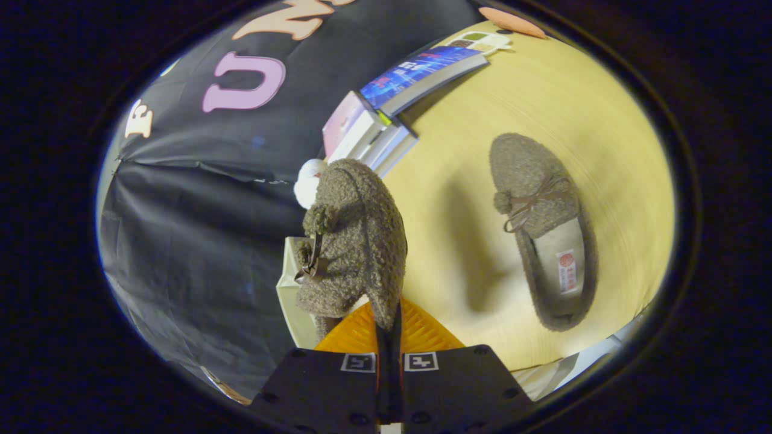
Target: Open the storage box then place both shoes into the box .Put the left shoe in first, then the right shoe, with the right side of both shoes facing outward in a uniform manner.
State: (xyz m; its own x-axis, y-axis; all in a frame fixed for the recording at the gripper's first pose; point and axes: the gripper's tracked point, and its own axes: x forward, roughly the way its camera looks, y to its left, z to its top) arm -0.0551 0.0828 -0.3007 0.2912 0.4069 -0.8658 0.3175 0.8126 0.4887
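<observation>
Jaws are pinched tight on the heel edge of one shoe (353,241), so the gripper (389,337) carries it toe-up at frame centre, long axis running straight away from the fingers. Just left of and behind it sits what looks like the pale box (295,301), so the drop should go that way. Second shoe (546,232) lies flat on the wood table (573,96), right of frame. Both are fuzzy brown boucle with little bows. Books (386,114) are stacked at upper centre.
</observation>
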